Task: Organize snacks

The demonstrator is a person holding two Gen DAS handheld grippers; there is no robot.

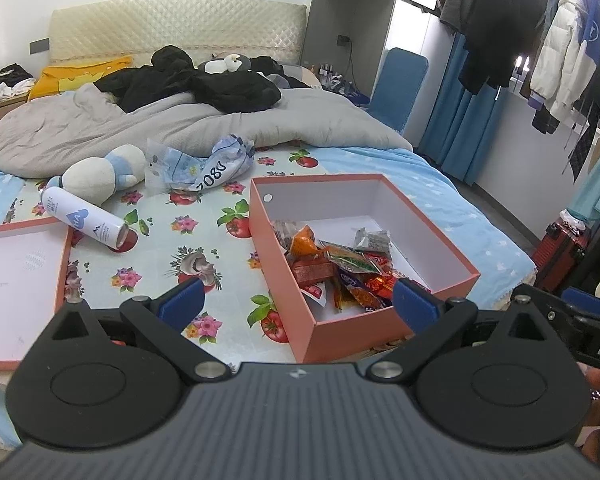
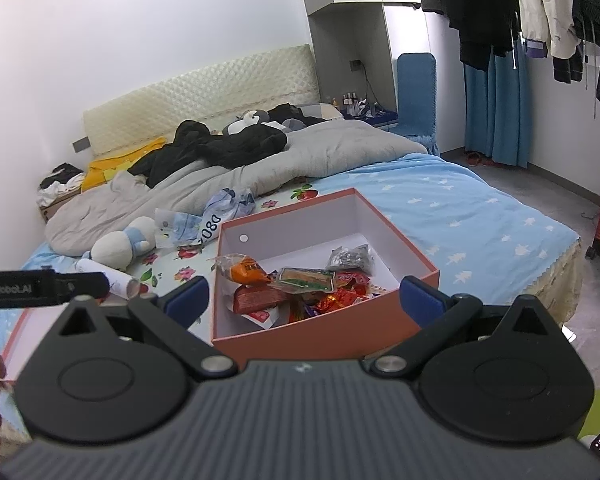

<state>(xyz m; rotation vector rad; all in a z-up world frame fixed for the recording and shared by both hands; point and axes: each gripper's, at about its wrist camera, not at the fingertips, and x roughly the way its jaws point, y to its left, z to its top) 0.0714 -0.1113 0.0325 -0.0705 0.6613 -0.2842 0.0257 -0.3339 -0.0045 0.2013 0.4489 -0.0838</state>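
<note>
An orange-pink cardboard box (image 1: 278, 280) (image 2: 324, 338) with a white inside sits on the bed. Several snack packets (image 1: 340, 270) (image 2: 300, 288) lie piled in its near half: orange, red and green wrappers and a grey one toward the back. My left gripper (image 1: 298, 302) hovers open above the box's near left corner, nothing between its blue pads. My right gripper (image 2: 306, 300) also hangs open, just in front of the box's near wall, holding nothing. The box lid (image 1: 18, 276) lies upturned at the left.
A white spray can (image 1: 84, 218), a plush toy (image 1: 102, 174), a crumpled plastic bag (image 1: 204, 166), a grey duvet (image 1: 180, 120) and black clothes crowd the far bed. Hanging clothes (image 1: 540, 40), a blue chair (image 1: 400, 84) and a red suitcase (image 1: 560, 252) stand at the right.
</note>
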